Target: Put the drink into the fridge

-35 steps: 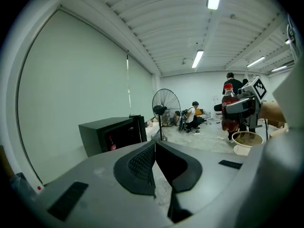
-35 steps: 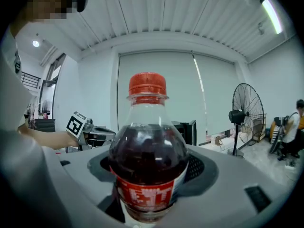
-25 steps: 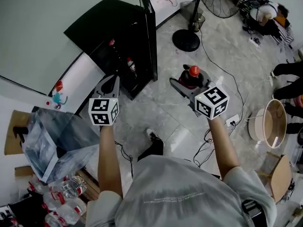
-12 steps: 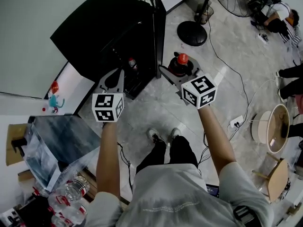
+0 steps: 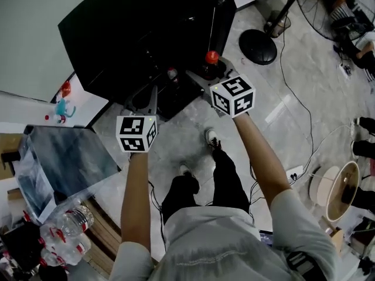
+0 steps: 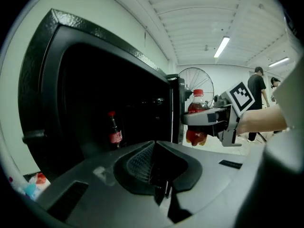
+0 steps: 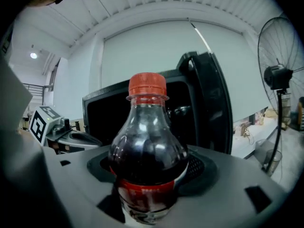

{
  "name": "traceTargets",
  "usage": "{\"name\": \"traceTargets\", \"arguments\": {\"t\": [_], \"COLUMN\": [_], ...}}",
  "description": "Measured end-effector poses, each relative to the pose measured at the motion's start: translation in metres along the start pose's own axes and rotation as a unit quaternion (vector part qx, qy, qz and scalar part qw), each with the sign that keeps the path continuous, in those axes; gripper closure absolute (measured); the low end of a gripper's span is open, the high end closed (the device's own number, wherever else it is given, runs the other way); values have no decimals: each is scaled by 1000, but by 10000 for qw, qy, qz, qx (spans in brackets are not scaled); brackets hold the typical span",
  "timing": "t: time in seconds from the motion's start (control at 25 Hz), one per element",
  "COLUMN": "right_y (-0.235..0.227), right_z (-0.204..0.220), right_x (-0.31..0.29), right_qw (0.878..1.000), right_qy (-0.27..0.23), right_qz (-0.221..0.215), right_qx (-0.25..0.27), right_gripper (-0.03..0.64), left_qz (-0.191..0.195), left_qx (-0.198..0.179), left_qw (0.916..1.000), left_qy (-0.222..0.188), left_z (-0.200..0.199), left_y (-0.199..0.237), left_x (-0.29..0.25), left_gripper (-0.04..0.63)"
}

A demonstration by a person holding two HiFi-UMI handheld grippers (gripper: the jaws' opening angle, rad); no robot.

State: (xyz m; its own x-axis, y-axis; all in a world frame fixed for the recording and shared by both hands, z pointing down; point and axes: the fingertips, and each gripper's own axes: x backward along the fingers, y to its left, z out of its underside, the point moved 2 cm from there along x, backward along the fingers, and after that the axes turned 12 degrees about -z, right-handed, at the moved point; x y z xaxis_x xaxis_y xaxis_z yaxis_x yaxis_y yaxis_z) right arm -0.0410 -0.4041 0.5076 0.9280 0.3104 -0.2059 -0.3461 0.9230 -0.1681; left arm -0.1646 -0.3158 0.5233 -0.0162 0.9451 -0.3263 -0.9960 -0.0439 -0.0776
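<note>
Two tools in play. Right tool [image 5: 206,74] clamped on drink bottle [image 7: 147,160]; bottle upright, just outside open fridge [image 5: 135,34], beside door [image 5: 225,16] edge. Left tool [image 6: 159,194] jaws together, empty, near fridge front. Stored bottle [image 6: 114,132] stands inside. Advice: hold drink bottle vertical, clear door edge, seat base beside stored bottle without knocking it, then release.

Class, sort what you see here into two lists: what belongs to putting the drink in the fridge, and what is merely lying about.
Belongs to the job:
cola bottle
right tool, shut on that bottle
black fridge, door open

Just lying about:
standing fan
water bottles on the floor
power strip
</note>
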Motion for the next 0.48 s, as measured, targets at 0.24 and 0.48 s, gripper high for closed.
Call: {"name": "traceTargets", "arguments": {"t": [0.24, 0.48], "right_y": [-26, -54], "right_z": [35, 62], "right_x": [-63, -121], "right_qw": [9984, 9967], "right_qy": [149, 286], "right_qz": [-507, -741], "right_qx": [193, 171], "right_gripper": [302, 302], "left_qz": [-642, -988], "left_qx": [199, 364], "left_qw": [9977, 9944], "left_qy": [4, -9], "left_z": [35, 59], "left_y": [12, 20], "left_x": [-24, -35], "left_gripper": [580, 580]}}
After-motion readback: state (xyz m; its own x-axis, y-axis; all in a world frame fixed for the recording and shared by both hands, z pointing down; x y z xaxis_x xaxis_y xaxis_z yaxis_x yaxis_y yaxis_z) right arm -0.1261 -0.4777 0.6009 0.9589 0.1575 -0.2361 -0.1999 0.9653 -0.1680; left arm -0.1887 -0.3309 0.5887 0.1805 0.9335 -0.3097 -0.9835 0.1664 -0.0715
